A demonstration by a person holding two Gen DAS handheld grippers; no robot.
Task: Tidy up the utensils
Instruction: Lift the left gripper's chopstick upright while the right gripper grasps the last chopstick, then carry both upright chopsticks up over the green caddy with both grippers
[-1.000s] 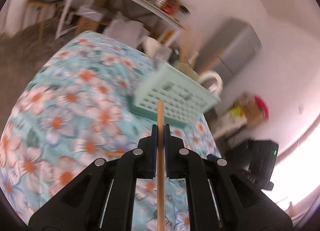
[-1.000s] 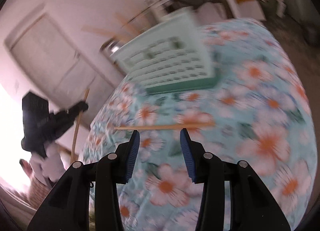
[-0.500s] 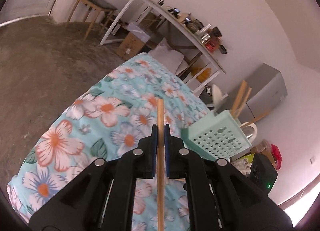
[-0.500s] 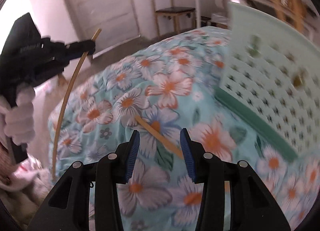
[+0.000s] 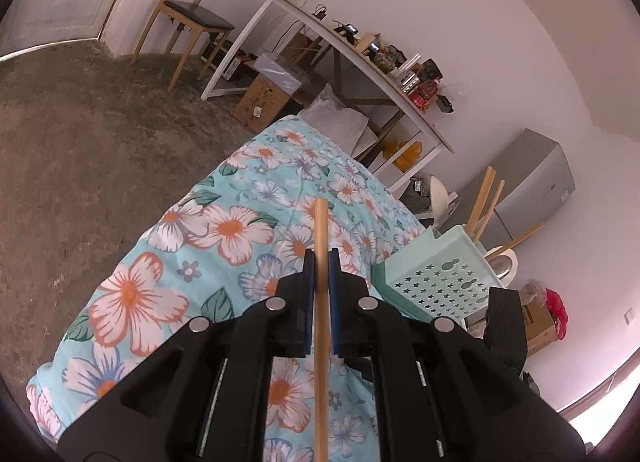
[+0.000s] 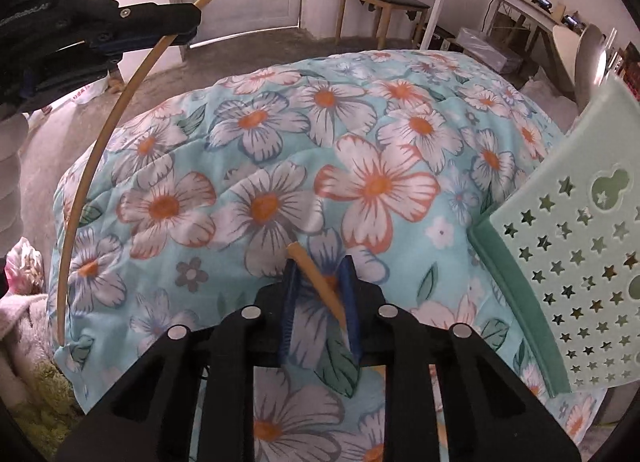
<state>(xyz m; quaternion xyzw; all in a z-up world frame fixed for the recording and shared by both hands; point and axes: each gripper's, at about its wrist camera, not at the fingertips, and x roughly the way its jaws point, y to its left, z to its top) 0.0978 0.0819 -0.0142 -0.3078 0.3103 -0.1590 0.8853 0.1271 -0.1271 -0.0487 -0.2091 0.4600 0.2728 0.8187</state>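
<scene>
Jaws of right gripper (image 6: 318, 294) open astride chopstick (image 6: 316, 280) on quilt (image 6: 280, 149).

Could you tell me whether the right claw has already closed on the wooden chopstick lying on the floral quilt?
No, the right claw is open, its jaws straddling the wooden chopstick on the floral quilt.

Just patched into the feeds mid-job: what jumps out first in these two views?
The bright floral quilt fills both views. The left gripper is shut on a long wooden chopstick running straight through its jaws, raised above the quilt. The right gripper hangs open around a second chopstick lying on the quilt, with the mint perforated basket just to its right, wooden handles sticking out.
</scene>
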